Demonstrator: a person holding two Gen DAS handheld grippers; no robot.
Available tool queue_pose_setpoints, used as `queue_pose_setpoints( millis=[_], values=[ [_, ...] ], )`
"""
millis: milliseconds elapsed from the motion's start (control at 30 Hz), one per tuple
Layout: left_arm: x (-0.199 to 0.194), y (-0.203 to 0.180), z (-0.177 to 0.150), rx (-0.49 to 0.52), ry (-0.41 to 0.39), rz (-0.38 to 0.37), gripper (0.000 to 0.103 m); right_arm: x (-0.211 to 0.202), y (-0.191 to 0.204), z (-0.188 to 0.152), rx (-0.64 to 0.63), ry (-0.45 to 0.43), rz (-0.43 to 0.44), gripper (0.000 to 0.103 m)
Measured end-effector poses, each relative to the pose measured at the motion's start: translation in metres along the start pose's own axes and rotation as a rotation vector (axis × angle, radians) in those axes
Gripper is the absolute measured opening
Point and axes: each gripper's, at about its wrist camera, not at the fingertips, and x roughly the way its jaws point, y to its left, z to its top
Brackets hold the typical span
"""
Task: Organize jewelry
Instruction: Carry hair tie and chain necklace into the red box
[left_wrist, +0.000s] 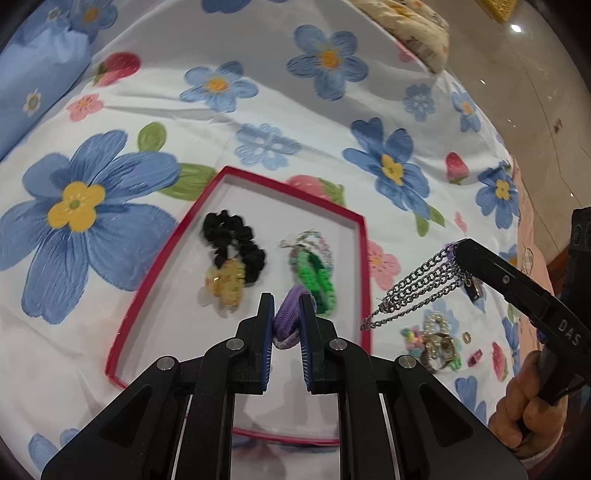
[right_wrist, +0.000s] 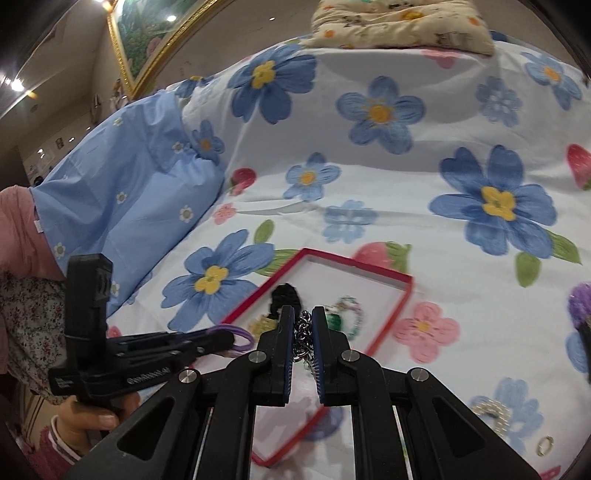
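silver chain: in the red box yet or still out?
Out. The silver chain hangs from the right gripper, clear of the red box rim, above the bedspread. It touches nothing below.

A bed covered by a white sheet (right_wrist: 369, 177) printed with blue flowers and strawberries. A light blue pillow (right_wrist: 129, 177) lies at its left edge, a cream patterned cushion (right_wrist: 402, 26) at the far edge. Gold-framed painting (right_wrist: 147, 40) on the wall; glossy beige tiled floor (left_wrist: 517, 74).
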Motion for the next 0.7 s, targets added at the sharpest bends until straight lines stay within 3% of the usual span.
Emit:
queue_pose_setpoints(
  millis=[267,700],
  values=[
    [0.025,0.030,-0.007,-0.052,0.044,0.035,0.011,0.044,0.010,-0.010,-0.007,0.074,0.019,0.009],
    [0.050,0.050,-0.016,-0.083,0.112,0.102,0.016,0.094,-0.015,-0.044,0.001,0.224,-0.030,0.009]
  ],
)
